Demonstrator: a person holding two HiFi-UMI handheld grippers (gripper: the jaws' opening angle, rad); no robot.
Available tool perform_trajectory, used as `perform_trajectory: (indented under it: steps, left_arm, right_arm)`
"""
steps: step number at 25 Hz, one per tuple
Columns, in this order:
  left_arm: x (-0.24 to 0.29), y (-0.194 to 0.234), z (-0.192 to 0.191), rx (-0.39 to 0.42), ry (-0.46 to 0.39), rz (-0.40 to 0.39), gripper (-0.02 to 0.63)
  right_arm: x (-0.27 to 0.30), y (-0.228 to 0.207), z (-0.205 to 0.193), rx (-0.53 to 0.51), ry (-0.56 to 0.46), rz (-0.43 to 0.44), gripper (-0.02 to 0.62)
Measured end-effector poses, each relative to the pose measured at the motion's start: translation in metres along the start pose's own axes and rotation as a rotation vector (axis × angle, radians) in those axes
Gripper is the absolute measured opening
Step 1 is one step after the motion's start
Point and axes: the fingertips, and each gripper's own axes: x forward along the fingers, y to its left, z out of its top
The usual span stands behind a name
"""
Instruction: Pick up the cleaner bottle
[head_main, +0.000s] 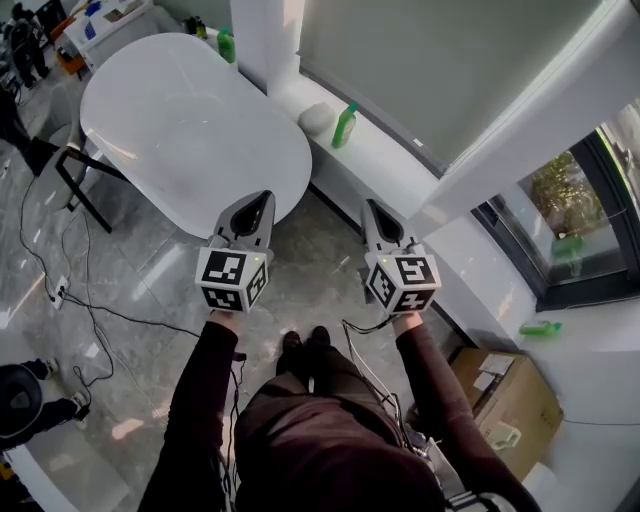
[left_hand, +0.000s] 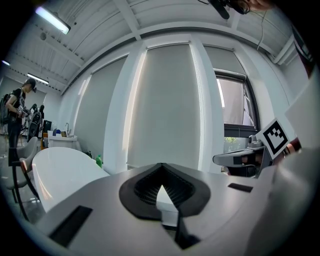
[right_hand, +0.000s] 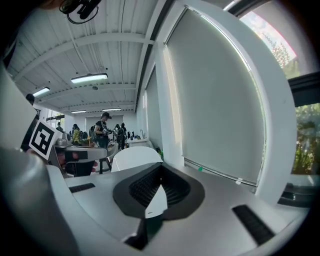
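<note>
The green plastic cleaner bottle (head_main: 344, 125) stands on the white window ledge (head_main: 392, 160), well apart from both claws. The left claw (head_main: 262, 198) and the right claw (head_main: 372, 206) are each clenched with nothing between the jaws, near the white oval worktop (head_main: 190, 130).

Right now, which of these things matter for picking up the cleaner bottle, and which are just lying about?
Job: green cleaner bottle on the sill ahead; left gripper and right gripper, both shut, empty.
Lying about: white table; cardboard box; whitish bundle beside the bottle; second green bottle further right.
</note>
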Motion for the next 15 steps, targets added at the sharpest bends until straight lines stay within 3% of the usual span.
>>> perform_trajectory:
  steps: [15]
  left_arm:
    - [0.030,0.008,0.001,0.017,0.006,-0.017,0.008]
  right_arm:
    - [0.026,-0.018,0.006,-0.011,0.001,-0.013,0.002]
